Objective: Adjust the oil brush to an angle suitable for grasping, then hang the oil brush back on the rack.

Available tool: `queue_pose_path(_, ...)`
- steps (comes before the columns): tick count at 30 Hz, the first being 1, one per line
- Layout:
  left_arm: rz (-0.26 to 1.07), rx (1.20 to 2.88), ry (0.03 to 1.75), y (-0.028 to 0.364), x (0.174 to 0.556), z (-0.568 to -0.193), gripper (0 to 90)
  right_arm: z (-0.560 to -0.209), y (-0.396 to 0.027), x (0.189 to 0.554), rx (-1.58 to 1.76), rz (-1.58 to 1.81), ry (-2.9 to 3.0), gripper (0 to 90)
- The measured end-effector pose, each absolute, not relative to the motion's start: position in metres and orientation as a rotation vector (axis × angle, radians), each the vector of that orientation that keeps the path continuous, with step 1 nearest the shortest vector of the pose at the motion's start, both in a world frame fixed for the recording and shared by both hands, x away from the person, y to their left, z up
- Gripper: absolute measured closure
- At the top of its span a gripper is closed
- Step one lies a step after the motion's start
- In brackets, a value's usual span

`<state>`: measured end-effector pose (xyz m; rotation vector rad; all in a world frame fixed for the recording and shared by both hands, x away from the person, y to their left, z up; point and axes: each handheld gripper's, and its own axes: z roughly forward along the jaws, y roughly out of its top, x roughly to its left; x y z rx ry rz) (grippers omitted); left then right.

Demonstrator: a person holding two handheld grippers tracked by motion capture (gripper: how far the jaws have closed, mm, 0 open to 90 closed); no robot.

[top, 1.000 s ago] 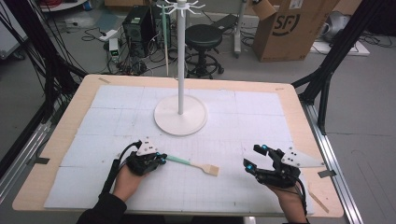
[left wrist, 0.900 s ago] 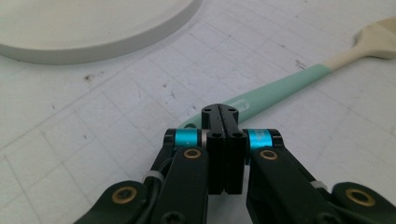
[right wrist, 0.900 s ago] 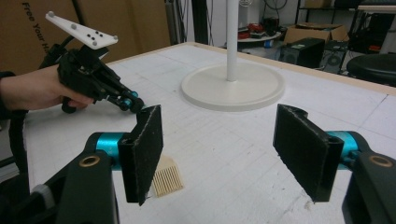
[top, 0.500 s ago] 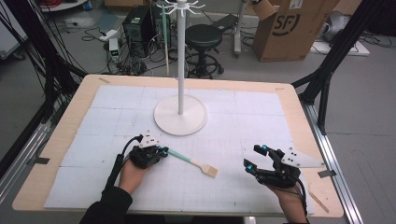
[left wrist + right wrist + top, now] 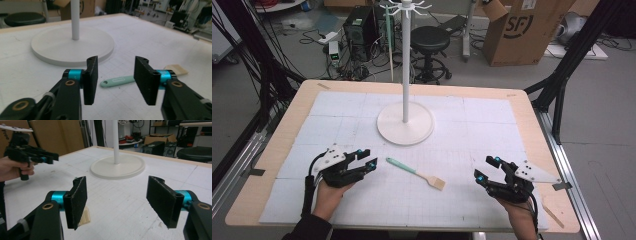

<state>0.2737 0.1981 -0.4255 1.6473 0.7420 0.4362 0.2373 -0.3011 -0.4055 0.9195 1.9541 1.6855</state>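
Note:
A brush with a mint-green handle and a pale wooden head lies flat on the white mat, in front of the stand. My left gripper sits just left of the handle's end, apart from it. Its jaws have just been opening and hold nothing. Through that gripper's gap the handle shows farther off on the mat. My right gripper rests at the front right, open and empty, with the brush head beyond its left jaw.
A white stand with a round base and a tall pole stands mid-table behind the brush. A thin wooden stick lies near the front right corner. A stool, cables and a cardboard box stand on the floor beyond the far edge.
The left gripper was shut on the green handle; it has opened, let go and drawn back to the left. The brush lies where it was. The right gripper has not moved.

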Motion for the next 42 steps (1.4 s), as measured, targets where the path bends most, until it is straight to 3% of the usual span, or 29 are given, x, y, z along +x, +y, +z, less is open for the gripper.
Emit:
queue_pose_path(2,0.441,1.613,0.744,0.206,0.270,-0.422,35.0,-0.405,-0.300,0.236,0.925,1.674,1.941,32.4)
queue_pose_path(6,0.472,1.549,0.742,0.222,0.260,-0.417,16.7,-0.405,-0.300,0.235,0.936,1.662,1.923,32.3)
queue_pose_path(28,0.512,1.493,0.748,0.250,0.244,-0.418,17.1,-0.396,-0.287,0.238,0.931,1.589,1.950,32.4)
queue_pose_path(42,0.511,1.489,0.763,0.253,0.238,-0.422,17.1,-0.400,-0.218,0.266,0.811,1.587,2.144,32.9)
